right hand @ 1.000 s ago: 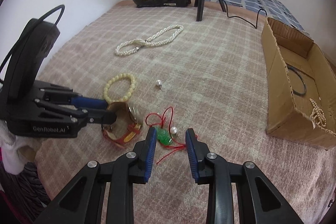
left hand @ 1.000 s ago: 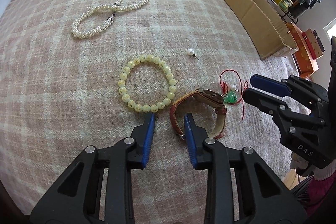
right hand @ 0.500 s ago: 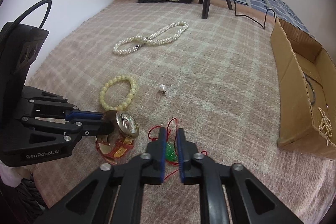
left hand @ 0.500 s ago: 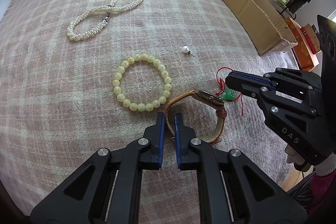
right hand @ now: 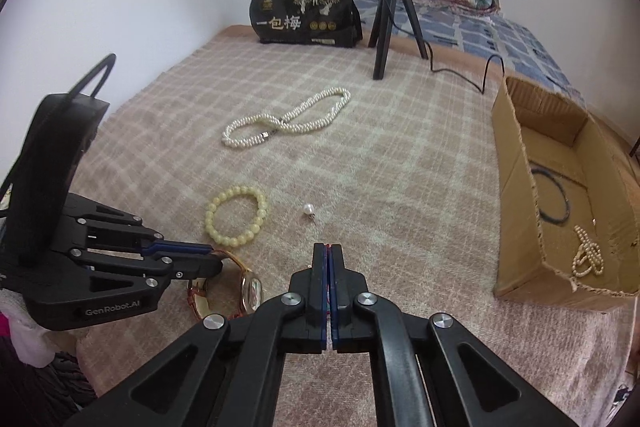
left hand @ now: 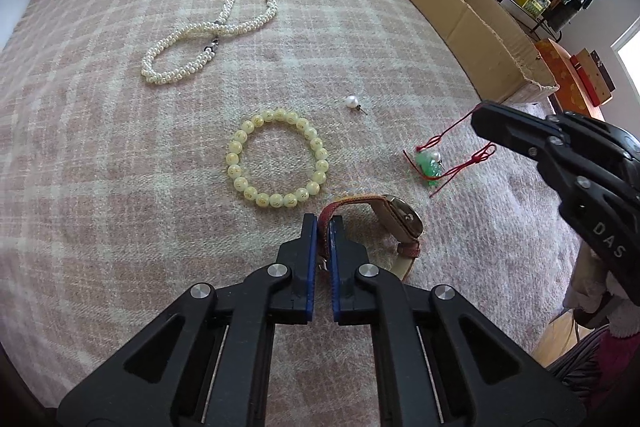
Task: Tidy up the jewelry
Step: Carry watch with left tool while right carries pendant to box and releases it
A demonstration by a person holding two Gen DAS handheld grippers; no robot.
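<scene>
My left gripper [left hand: 324,223] is shut on the red-brown strap of a gold-faced watch [left hand: 400,219], which also shows in the right wrist view [right hand: 250,293]. My right gripper [right hand: 328,251] is shut on the red cord of a green pendant [left hand: 430,167], which hangs lifted off the blanket; the right gripper shows in the left wrist view [left hand: 486,121]. A yellow bead bracelet [left hand: 276,159], a pearl earring [left hand: 352,102] and a twisted pearl necklace [left hand: 212,35] lie on the plaid blanket.
An open cardboard box [right hand: 516,187] stands at the right, holding a dark ring [right hand: 554,199] and a pearl string [right hand: 586,255]. A black bag [right hand: 304,11] and a ring-light tripod [right hand: 386,27] stand at the far edge.
Both grippers closed: the left on the watch strap, the right on the pendant's red cord. The right gripper then rose, lifting the pendant off the blanket.
</scene>
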